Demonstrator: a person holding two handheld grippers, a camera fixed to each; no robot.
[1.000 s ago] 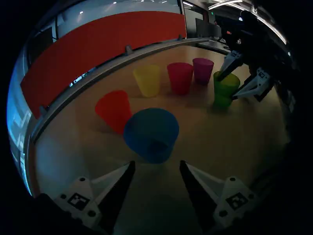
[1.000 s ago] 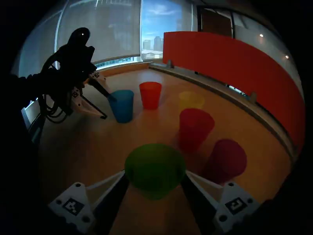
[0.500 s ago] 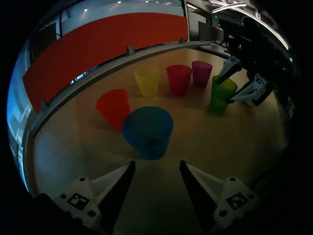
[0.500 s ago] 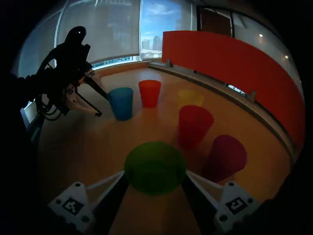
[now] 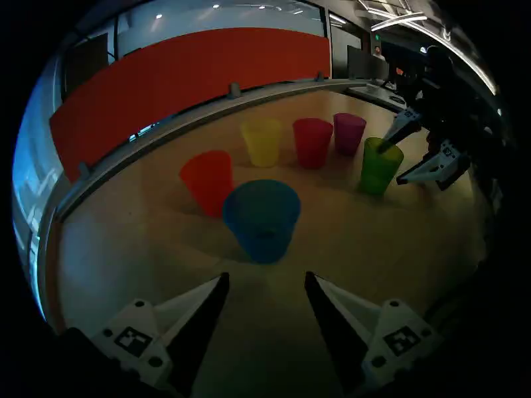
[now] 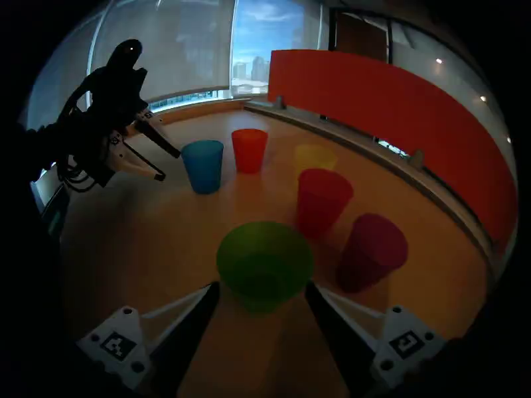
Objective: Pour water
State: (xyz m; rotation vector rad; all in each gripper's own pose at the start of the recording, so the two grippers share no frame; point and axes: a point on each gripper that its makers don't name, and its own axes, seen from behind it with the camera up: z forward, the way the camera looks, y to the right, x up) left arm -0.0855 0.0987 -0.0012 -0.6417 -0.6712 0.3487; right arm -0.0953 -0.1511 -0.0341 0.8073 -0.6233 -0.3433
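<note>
L gripper (image 5: 265, 274) wide, blue cup (image 5: 262, 219) ahead | R gripper (image 6: 260, 285) wide, green cup (image 6: 265, 262) at tips

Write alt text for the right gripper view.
A green cup stands on a wooden table at the open fingertips of the right hand-held gripper. Beyond it stand a red cup, magenta cup, yellow cup, orange cup and blue cup, with the left hand-held gripper open beside the last.
</note>
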